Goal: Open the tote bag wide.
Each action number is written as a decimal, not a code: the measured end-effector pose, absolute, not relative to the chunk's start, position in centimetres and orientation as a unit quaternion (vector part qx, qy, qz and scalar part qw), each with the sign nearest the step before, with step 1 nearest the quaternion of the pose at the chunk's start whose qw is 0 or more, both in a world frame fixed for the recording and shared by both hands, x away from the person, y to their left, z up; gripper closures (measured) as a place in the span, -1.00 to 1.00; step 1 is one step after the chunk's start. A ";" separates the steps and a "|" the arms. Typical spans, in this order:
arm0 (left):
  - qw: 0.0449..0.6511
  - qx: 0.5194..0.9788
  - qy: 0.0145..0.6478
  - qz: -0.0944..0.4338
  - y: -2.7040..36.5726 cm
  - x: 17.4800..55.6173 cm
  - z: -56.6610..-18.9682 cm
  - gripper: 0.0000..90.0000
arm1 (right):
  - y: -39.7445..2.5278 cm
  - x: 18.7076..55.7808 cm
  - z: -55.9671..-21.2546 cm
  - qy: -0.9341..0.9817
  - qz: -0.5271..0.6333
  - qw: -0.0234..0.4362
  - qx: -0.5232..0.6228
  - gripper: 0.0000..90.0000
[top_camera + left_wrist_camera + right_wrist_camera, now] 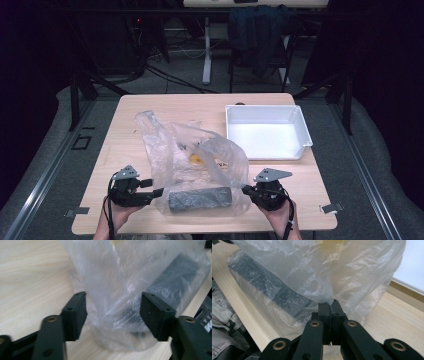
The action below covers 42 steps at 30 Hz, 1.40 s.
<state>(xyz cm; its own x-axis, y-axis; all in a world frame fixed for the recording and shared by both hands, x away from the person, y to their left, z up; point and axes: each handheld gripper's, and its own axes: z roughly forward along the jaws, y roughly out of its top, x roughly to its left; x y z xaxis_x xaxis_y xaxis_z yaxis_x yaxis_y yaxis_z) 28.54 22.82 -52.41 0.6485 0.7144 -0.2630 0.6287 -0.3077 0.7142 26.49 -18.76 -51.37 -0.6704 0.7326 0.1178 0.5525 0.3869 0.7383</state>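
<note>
Clear plastic bag (200,165), near front edge of tabletop (125,125), containing dark block (200,198) (yellow item deeper inside). Left tongs (113,315): released, straddling the bag's end. Right tongs (329,307): clenched on bag film. White tray (267,131): far right.
</note>
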 end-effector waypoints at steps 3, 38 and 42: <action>0.418 0.800 0.426 0.060 22.3 29.1 -52.0 -0.23 | -18.8 26.4 -51.5 0.824 0.393 0.115 0.391 1.00; 0.435 0.796 0.419 0.051 23.2 30.9 -55.2 0.83 | -19.7 26.0 -51.8 0.809 0.424 0.138 0.384 -0.08; 0.438 0.795 0.417 0.051 23.3 30.5 -54.5 0.67 | -18.0 26.2 -51.8 0.827 0.414 0.135 0.354 0.29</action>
